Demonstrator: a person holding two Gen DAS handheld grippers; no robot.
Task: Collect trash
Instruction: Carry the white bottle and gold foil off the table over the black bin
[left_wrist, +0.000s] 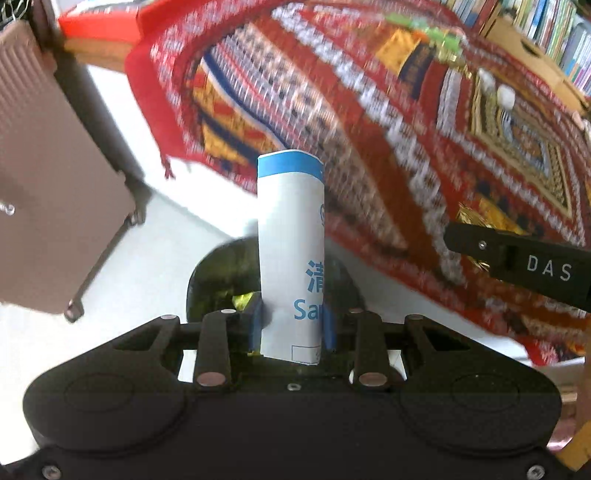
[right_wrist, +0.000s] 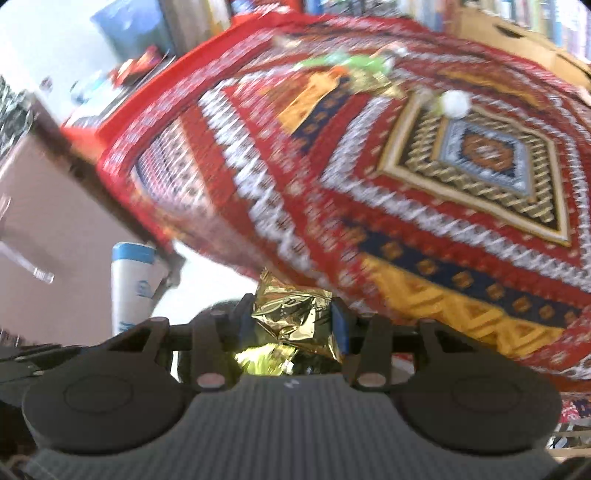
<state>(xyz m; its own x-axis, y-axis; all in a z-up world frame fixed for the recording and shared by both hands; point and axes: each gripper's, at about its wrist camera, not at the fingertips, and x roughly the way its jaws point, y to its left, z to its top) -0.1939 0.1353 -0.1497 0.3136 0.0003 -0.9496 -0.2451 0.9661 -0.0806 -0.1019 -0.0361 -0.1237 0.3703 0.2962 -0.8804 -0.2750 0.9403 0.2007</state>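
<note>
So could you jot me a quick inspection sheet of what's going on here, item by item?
Surface: table under a red patterned cloth, which hangs over the edge.
Job's things: white and blue paper packet and crumpled gold foil wrapper, both held; white balls and green scraps lie on the cloth.
Clutter: cardboard box at the far side.
Grippers: left hand-held gripper shut on the packet; right hand-held gripper shut on the wrapper.
Cables: nothing seen.
Surroundings: brown suitcase on a pale floor, bookshelf behind, dark bin below the grippers.
</note>
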